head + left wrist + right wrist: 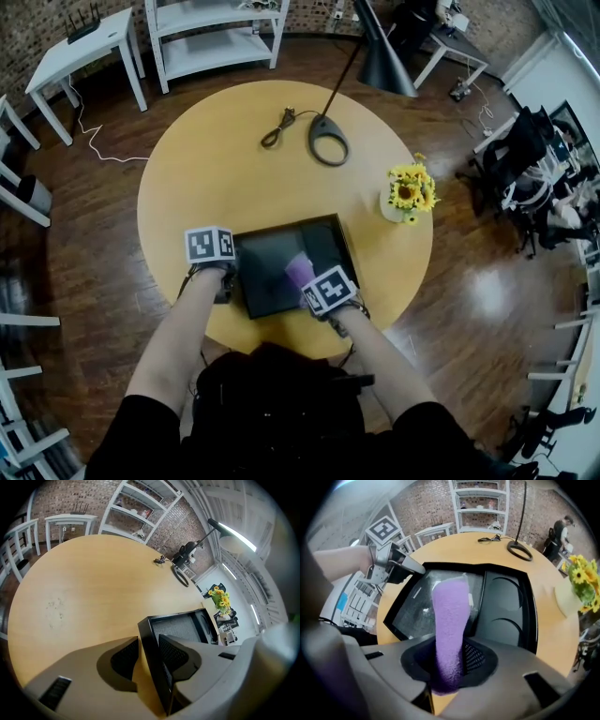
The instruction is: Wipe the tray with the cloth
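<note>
A black tray (pixel 267 272) with a flat section and two round wells lies on the round wooden table (pixel 216 169), near its front edge. My left gripper (pixel 228 279) is at the tray's left side. In the left gripper view my left gripper (pixel 149 653) has its jaws on either side of the tray's (pixel 180 627) upright rim, shut on it. My right gripper (pixel 450 660) points steeply down over the tray (pixel 506 597), shut on a purple cloth (pixel 451 616). The cloth (pixel 300 272) trails out onto the tray's flat floor. The right gripper view also shows the left gripper (pixel 412 569) on the rim.
A floor-style lamp's ring base (pixel 328 139) and a coiled cable (pixel 277 127) sit at the table's far side, the black shade (pixel 386 61) above. A vase of sunflowers (pixel 410 192) stands right of the tray. White tables and shelves (pixel 216 37) ring the room.
</note>
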Demonstrator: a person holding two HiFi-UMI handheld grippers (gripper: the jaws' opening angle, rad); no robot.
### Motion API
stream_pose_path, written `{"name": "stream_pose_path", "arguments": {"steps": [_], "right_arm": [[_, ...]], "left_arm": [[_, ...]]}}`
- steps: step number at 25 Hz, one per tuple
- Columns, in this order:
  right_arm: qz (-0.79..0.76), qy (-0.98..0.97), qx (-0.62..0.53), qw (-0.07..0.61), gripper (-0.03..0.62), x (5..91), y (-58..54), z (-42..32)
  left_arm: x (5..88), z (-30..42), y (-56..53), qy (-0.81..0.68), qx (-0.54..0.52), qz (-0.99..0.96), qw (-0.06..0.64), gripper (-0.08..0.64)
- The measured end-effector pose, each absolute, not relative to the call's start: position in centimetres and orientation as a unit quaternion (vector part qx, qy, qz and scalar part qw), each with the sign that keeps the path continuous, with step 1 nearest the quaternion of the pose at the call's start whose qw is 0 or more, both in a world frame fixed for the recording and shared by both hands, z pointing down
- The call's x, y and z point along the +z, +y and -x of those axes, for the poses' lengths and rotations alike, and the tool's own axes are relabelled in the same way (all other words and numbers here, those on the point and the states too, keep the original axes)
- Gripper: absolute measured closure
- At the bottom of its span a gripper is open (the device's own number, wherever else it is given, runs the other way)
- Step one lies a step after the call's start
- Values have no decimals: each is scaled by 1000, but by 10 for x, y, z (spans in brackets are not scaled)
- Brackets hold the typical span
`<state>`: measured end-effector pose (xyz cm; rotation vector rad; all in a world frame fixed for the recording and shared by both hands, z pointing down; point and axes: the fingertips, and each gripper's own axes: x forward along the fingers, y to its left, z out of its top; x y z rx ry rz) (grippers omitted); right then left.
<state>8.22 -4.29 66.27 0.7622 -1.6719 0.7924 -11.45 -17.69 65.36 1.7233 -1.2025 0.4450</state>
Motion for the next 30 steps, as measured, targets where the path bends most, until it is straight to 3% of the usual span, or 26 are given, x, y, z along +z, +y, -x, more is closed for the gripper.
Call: {"name": "stream_pose_path", "arguments": {"steps": [4, 13, 18, 30], "right_arm": [[-338, -717, 384, 474, 491, 639, -73, -86], [-414, -707, 345, 457, 491, 622, -161, -103], [-401, -708, 297, 500, 489, 644, -168, -96], [-448, -699, 209, 517, 491, 639, -193, -137]], "left_arm": [[652, 113, -180, -491, 181, -710, 471, 426], [654, 109, -174, -485, 175, -712, 478, 431], [655, 109, -175, -487, 166, -705, 488, 436], [656, 116, -175, -490, 162, -702, 490, 436]]}}
